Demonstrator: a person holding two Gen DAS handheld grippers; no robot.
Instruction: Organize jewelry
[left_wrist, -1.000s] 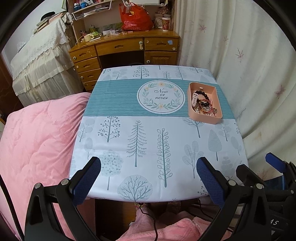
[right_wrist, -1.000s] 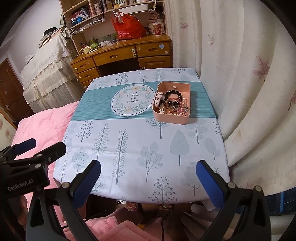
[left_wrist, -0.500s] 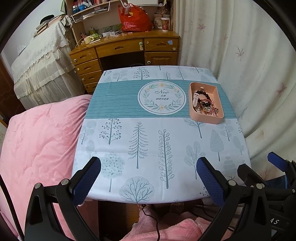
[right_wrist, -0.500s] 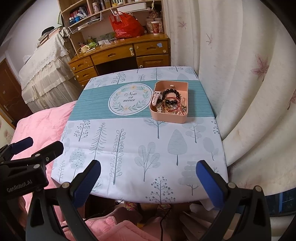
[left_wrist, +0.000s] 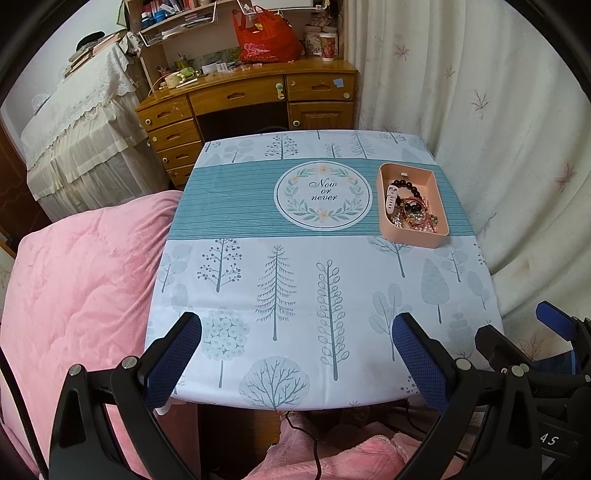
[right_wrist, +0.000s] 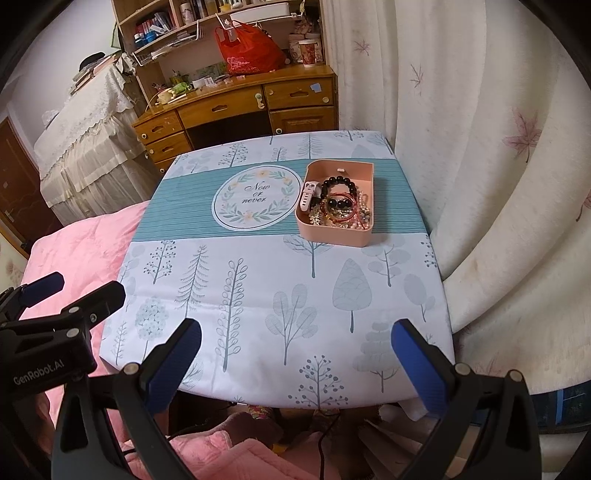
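A pink tray (left_wrist: 413, 234) (right_wrist: 334, 236) sits on the teal band at the table's right side. It holds a dark bead bracelet (left_wrist: 406, 184) (right_wrist: 338, 182), a white watch strap (left_wrist: 391, 197) (right_wrist: 307, 195) and a tangle of red and beaded jewelry (left_wrist: 415, 218) (right_wrist: 341, 212). My left gripper (left_wrist: 297, 354) hangs open over the table's near edge, with nothing between its blue pads. My right gripper (right_wrist: 295, 356) is also open and empty at the near edge, well short of the tray. Each gripper shows at the side of the other's view.
The table (left_wrist: 295, 280) wears a tree-print cloth with a round "Now or never" emblem (left_wrist: 322, 195). A pink quilt (left_wrist: 74, 280) lies to the left. A wooden desk (left_wrist: 251, 99) with a red bag (left_wrist: 266, 40) stands behind. Curtains (right_wrist: 461, 147) hang on the right.
Both grippers have drawn back and risen slightly, so the table and tray look a little farther away. Both stay open; nothing on the table has moved.
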